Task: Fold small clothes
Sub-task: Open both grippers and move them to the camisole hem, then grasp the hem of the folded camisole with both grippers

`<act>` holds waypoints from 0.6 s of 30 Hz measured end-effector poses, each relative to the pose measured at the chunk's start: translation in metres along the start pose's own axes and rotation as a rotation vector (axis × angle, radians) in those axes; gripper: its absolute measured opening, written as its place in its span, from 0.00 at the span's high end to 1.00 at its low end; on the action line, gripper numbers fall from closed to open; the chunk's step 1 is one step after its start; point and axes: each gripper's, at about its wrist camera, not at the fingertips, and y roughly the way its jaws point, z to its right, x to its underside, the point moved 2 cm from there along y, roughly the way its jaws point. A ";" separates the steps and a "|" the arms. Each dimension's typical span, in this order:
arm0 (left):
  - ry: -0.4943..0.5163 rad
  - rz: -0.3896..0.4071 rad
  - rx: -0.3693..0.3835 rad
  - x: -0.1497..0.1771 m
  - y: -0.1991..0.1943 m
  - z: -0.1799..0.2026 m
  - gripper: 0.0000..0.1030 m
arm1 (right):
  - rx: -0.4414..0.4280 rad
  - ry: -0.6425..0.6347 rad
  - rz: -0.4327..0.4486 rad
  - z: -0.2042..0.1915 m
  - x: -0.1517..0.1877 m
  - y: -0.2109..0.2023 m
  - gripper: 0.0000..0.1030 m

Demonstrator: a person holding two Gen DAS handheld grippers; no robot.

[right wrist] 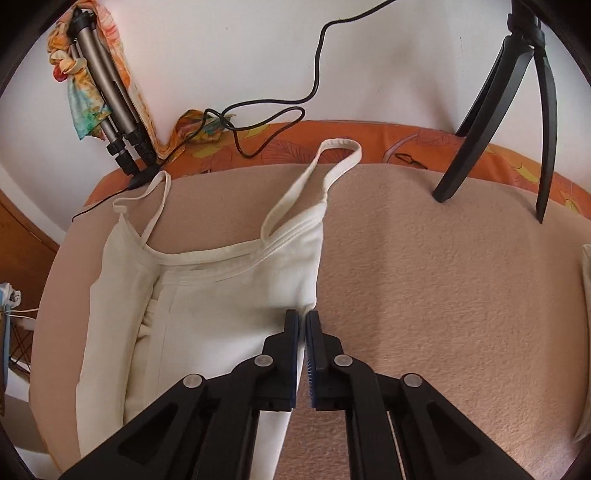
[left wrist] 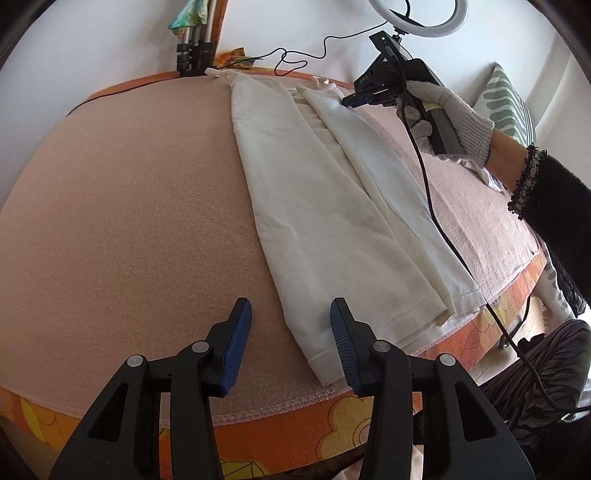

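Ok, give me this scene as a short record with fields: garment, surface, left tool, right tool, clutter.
garment: white strappy top, one long side folded in, lying flat
surface: pink blanket over an orange floral cloth
left tool: open, near the top's hem corner
right tool: shut on the top's side edge below the strap
clutter: black cable, tripod legs, ring light

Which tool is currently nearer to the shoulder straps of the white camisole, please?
Right. The right tool sits at the camisole's side edge just below the straps; the left tool is at the opposite hem end.
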 end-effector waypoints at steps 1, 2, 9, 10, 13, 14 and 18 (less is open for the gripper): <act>0.000 -0.001 0.001 -0.001 0.000 -0.001 0.58 | -0.019 0.004 0.004 0.001 0.001 -0.004 0.65; -0.002 -0.001 0.000 -0.002 0.000 -0.002 0.58 | -0.035 0.006 0.017 0.001 0.003 -0.011 0.58; 0.020 0.048 -0.008 -0.009 -0.012 0.000 0.58 | -0.049 -0.077 0.055 -0.017 0.053 -0.076 0.63; 0.026 0.055 -0.011 -0.009 -0.014 0.002 0.58 | -0.058 -0.093 0.055 -0.022 0.066 -0.086 0.64; 0.049 0.054 -0.008 -0.009 -0.016 0.005 0.58 | -0.095 -0.153 0.044 -0.042 0.116 -0.114 0.64; 0.056 0.047 -0.010 -0.007 -0.016 0.006 0.58 | -0.089 -0.178 0.030 -0.051 0.137 -0.122 0.64; 0.023 0.020 0.014 0.002 -0.017 0.002 0.58 | -0.077 -0.197 -0.041 -0.066 0.218 -0.136 0.63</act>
